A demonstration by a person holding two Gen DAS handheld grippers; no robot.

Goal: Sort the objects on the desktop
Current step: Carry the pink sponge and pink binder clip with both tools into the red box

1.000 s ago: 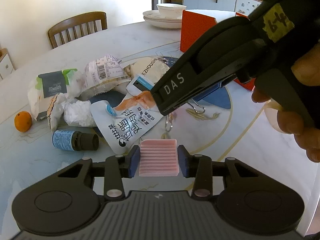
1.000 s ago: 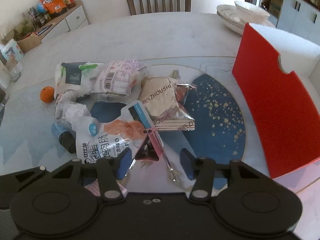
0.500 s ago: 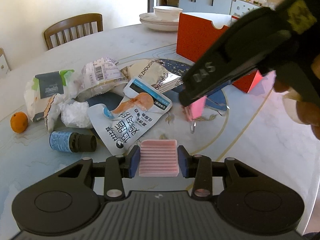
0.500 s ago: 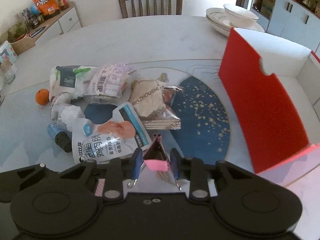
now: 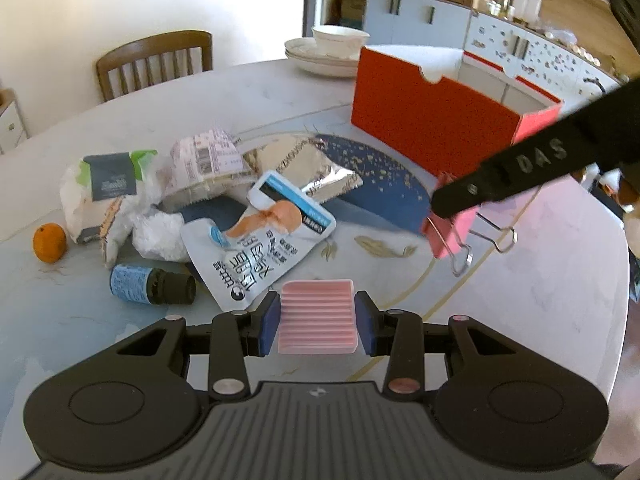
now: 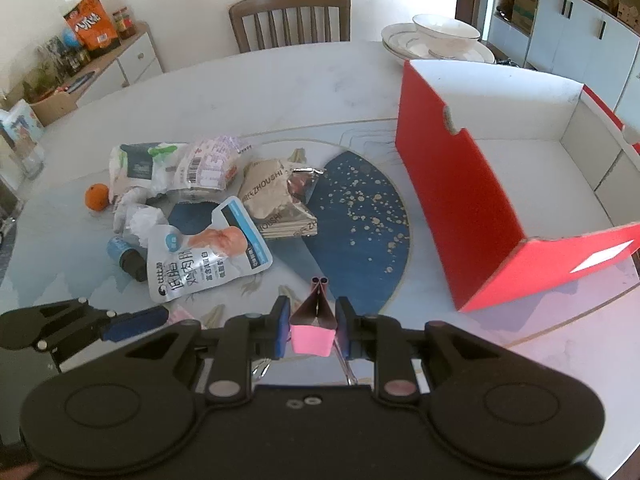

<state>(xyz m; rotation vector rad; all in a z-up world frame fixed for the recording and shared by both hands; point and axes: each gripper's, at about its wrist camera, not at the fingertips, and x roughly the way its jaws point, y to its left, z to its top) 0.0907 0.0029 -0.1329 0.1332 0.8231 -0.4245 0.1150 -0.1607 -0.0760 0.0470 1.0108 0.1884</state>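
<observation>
Right gripper was clamped on a pink metal binder clip with wire handles, pads pressing its two flat sides, clip clear of the round marble-pattern table. In the left wrist view the same clip hung under the right gripper's black finger, wire handles dangling, just in front of the open red cardboard box with white lining.

Left gripper was closed on a pink ribbed rectangular pad, held low over the table edge and apart from the clutter.

Still unsorted on the table: white chicken-breast snack pouch, small dark bottle with blue label, orange mandarin, crumpled brown and foil wrapper, and clear bags with barcode labels.

My read: the step was carrying the clip to the box.

Risks:
- Grip sat on the clip's sloped, smooth sides. Squeeze could wedge it out forward, dropping it short of the box.
- Loose wire handles could snag the box's near wall or the notch in its rim on the way over, tipping the light cardboard or twisting the clip in the pads.
- Releasing too low over the wall could bounce the clip back out.
- Both grippers worked close together; the left hand's pad could bump the right one if both went for the box at once.
</observation>
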